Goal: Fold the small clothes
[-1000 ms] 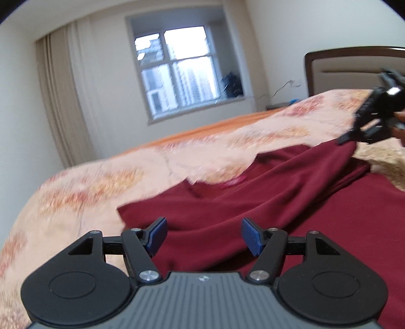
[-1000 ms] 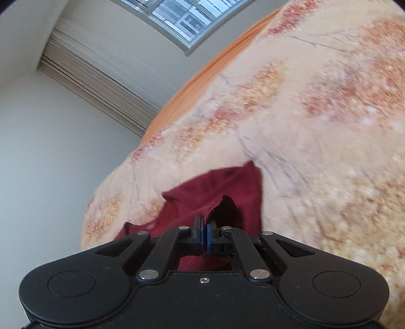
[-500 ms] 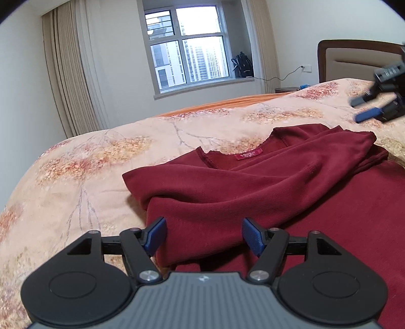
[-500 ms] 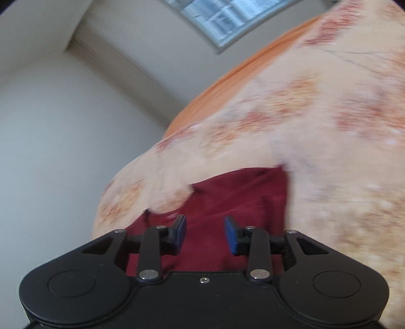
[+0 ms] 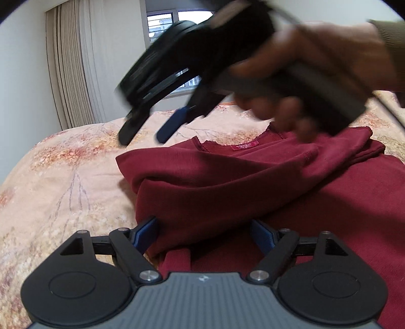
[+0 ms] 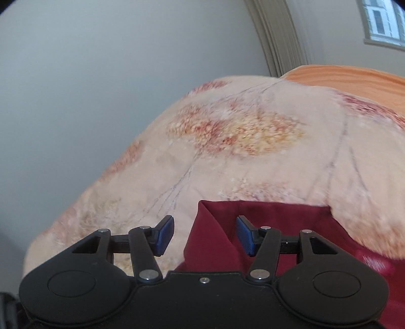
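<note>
Pale walls, beige pleated curtains [image 5: 73,76] and a bright window [image 5: 162,22] stand behind a bed [image 5: 63,182] covered by a peach quilt printed with orange and rust foliage; an orange sheet [image 6: 354,78] shows at the bed's far edge in the right wrist view.

On the quilt lies a dark red knit top [image 5: 227,187] with a scalloped neckline and a small red label [image 5: 245,146] inside the collar. It is partly folded: one thick fold runs across the body, and a sleeve lies doubled over toward the headboard side. The lower part spreads toward the near edge of the bed.

The left tool [image 5: 203,234] sits low over the garment's near fold with its blue-padded jaws spread wide; they have just been opening further. The cloth lies between and under them, but the pads do not press it.

The right tool [image 6: 205,235], held in a person's hand [image 5: 316,65] with an olive sleeve cuff, crosses above the collar, blurred in the left wrist view. Its jaws have just been opening and stand apart. In its own view a corner of the red cloth lies between the pads without being clamped; whether the pads touch it I cannot tell.
</note>
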`<state>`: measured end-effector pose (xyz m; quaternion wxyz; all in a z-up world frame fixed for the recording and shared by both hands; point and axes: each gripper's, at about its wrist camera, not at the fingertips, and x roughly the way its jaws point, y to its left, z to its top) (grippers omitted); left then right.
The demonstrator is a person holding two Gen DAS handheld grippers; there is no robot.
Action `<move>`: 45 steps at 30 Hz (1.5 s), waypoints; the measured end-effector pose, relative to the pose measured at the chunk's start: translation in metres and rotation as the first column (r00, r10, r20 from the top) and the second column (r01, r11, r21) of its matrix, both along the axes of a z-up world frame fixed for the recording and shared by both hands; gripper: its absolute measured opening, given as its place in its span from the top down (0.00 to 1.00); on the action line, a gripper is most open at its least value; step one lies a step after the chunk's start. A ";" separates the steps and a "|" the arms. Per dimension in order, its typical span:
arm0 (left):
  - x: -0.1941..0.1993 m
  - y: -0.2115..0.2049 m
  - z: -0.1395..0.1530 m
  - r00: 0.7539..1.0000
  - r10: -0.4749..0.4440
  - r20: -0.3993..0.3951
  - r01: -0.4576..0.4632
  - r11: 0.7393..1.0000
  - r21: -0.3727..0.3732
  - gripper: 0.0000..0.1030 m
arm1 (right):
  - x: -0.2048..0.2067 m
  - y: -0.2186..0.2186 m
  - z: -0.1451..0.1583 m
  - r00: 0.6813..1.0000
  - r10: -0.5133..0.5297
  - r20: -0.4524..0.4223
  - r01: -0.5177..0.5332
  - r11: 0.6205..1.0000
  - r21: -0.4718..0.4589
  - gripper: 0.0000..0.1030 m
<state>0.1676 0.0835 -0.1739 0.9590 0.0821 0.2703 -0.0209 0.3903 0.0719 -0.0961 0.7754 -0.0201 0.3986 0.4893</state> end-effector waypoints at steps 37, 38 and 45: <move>0.001 -0.009 0.013 1.000 -0.020 -0.010 0.020 0.998 0.059 0.07 | -0.014 -0.411 -0.063 0.707 -0.587 -0.395 0.689 0.697 0.198 0.58; 0.000 -0.009 0.018 1.000 -0.023 0.007 0.022 0.998 0.056 0.07 | -0.013 -0.406 -0.066 0.715 -0.581 -0.388 0.679 0.711 0.185 0.63; 0.033 -0.011 0.055 0.997 -0.029 0.070 0.027 0.999 0.034 0.05 | -0.029 -0.425 -0.057 0.704 -0.600 -0.381 0.705 0.657 0.268 0.98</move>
